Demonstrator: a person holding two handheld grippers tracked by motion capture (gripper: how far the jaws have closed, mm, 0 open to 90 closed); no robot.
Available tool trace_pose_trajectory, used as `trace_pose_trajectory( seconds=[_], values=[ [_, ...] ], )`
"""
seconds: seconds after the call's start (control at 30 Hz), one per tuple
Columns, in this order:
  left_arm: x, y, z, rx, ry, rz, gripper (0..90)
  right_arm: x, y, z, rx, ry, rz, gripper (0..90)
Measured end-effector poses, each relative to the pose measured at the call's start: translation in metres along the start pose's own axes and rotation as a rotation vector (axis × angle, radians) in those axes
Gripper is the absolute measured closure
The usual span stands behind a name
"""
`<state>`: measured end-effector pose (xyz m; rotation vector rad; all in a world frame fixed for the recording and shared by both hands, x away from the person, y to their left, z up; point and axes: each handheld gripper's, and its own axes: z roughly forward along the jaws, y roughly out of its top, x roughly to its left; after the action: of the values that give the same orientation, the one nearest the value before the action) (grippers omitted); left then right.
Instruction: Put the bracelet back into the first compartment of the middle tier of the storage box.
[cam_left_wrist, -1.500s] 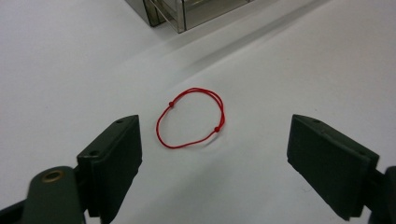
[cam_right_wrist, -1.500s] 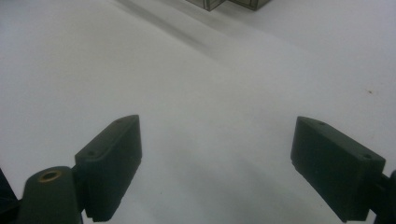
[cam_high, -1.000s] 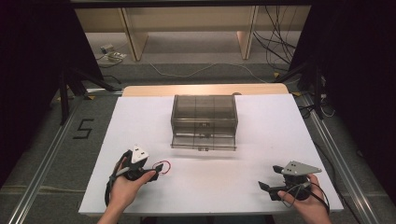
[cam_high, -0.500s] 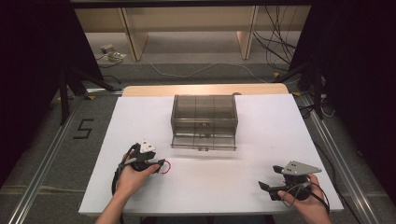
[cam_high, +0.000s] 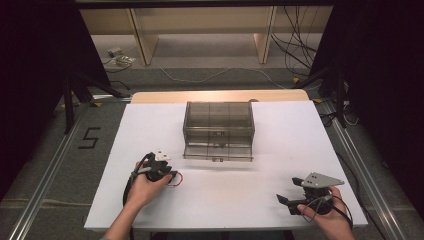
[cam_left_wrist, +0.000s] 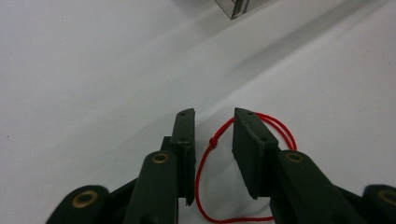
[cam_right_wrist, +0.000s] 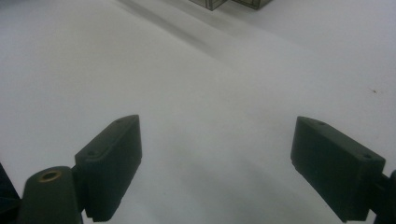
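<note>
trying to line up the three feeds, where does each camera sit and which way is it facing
High view: above the person's side, facing forward and down on the white table; forearms, both hands, left tool, right tool.
Left gripper view: on the left tool, looking along its jaws at a red string loop.
Right gripper view: on the right tool, jaws wide, over bare table.
Shared: all show the clear drawer box.
</note>
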<state>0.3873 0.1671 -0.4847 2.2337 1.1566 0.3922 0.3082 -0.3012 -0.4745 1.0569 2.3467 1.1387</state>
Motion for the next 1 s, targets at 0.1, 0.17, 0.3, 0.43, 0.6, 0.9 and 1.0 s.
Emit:
trace_pose_trajectory(
  seconds=[0.1,0.17,0.3,0.43,0.6,0.9,1.0],
  values=[
    [0.0003,0.001,0.0001,0.008,-0.005,-0.015,73.8,0.0,0.0,0.0,0.0,0.0,0.002,17.2],
    [0.0009,0.0018,0.0,0.016,-0.004,-0.027,75.9,-0.0001,0.0,-0.0001,0.001,0.0,0.002,17.2],
    [0.0017,0.0021,0.0001,0.018,0.003,-0.034,81.3,-0.0002,-0.0003,-0.0002,0.002,-0.001,0.001,17.2],
    [0.0002,0.0021,0.0001,0.018,0.013,-0.031,82.8,-0.0001,-0.0002,-0.0003,0.001,0.0,0.0,17.2],
    [-0.0016,0.0007,0.0,0.007,0.014,-0.021,87.0,-0.0002,-0.0003,-0.0002,0.002,-0.001,0.001,17.2],
    [-0.0009,-0.0012,-0.0006,-0.008,0.008,-0.036,87.4,-0.0004,-0.0002,-0.0003,0.0,-0.002,-0.002,17.2],
    [-0.0011,-0.0024,-0.0009,-0.019,0.009,-0.031,87.4,-0.0002,-0.0002,-0.0006,0.001,-0.002,0.0,17.2]
  ],
)
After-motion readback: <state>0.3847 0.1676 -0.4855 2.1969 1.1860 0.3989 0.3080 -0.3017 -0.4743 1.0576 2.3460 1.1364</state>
